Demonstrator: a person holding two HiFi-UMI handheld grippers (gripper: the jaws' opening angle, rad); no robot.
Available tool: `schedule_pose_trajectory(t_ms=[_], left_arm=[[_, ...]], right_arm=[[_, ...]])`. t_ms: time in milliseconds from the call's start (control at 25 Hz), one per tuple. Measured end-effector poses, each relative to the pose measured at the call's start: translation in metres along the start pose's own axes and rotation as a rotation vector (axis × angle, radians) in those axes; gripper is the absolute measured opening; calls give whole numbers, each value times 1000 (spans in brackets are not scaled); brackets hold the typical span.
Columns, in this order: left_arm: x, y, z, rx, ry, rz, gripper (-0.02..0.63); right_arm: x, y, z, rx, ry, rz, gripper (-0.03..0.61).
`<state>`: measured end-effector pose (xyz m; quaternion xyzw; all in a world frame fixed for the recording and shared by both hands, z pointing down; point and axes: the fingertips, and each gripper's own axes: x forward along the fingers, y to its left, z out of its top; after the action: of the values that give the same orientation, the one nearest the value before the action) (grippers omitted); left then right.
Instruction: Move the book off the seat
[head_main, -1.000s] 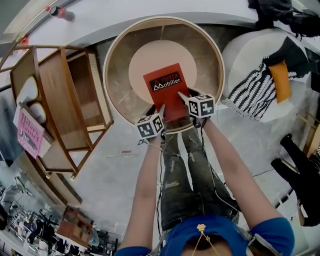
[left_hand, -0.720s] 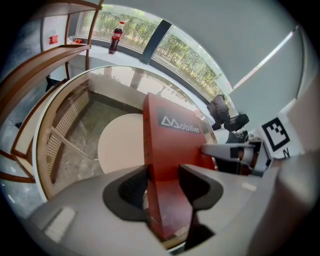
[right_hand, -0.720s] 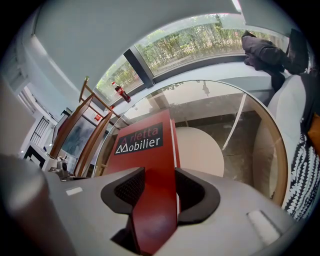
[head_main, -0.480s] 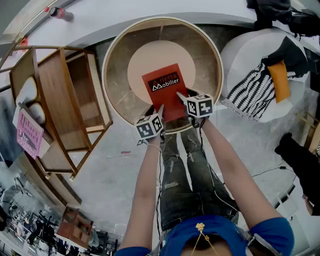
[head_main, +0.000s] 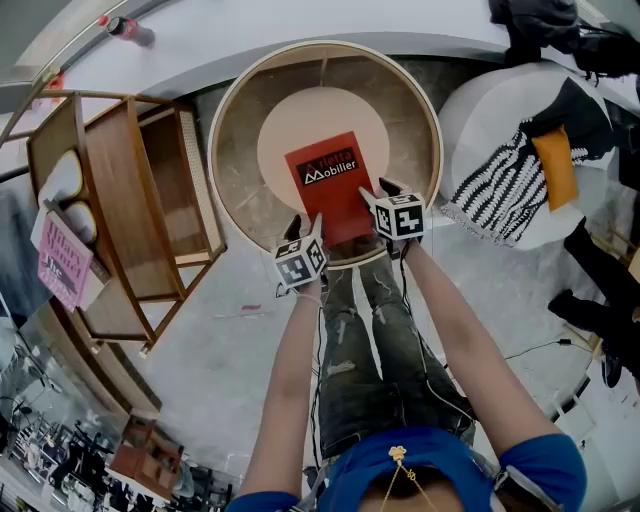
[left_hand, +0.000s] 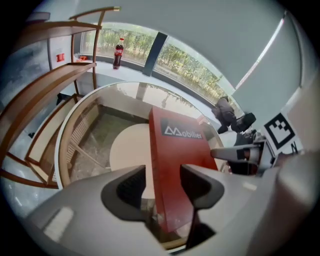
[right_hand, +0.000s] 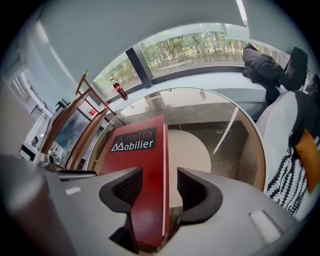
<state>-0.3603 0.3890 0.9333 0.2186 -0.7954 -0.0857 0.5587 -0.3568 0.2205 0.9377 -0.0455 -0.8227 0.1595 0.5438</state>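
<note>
Red book (head_main: 333, 185) lying flat on round seat (head_main: 300, 118), near end toward person (head_main: 385, 350). Near corners straddled by left gripper (left_hand: 162, 176) and right gripper (right_hand: 159, 177); jaws just opened wide, released, nothing clamped. Both best closed together, deep on cover, so book is lifted level. Book seen thin, judged stiff; black title band (head_main: 331, 171) across cover.

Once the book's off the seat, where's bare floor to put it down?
The widest bare floor lies between the wooden shelf unit and the person's legs. Right of the legs, a narrower strip runs below the white pouf. The seat is crowded: the book covers its near part.
</note>
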Motion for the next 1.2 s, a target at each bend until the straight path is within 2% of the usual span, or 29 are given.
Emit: schedule_pose_trajectory(t_ms=[160,280,360,480,640,800,920,1200], left_arm=[[-28,-19,9,2,-13,-28,211],[-54,-40,14,17,-17,-55,196],[-73,-54,18,16,-36,-75,171],[-102,-76,36,17,-96,-106,93],[-148,-102,52,53,-166,-107,6],[-198,-129,69,69,-236,-143,2],[-234,-150,81,93,-290,-175,2],[-315,-198,112,126,-434,-253,0]], right_arm=[[-30,18,3,-56,-3,35,215],[-57,37,7,-52,-22,68,188],[-77,50,12,-38,-41,88,123],[-107,67,29,-46,-87,113,3],[-152,91,43,-46,-135,148,0],[-204,115,58,-83,-193,182,0],[-247,133,72,-152,-255,204,0],[-347,171,107,-277,-441,245,0]])
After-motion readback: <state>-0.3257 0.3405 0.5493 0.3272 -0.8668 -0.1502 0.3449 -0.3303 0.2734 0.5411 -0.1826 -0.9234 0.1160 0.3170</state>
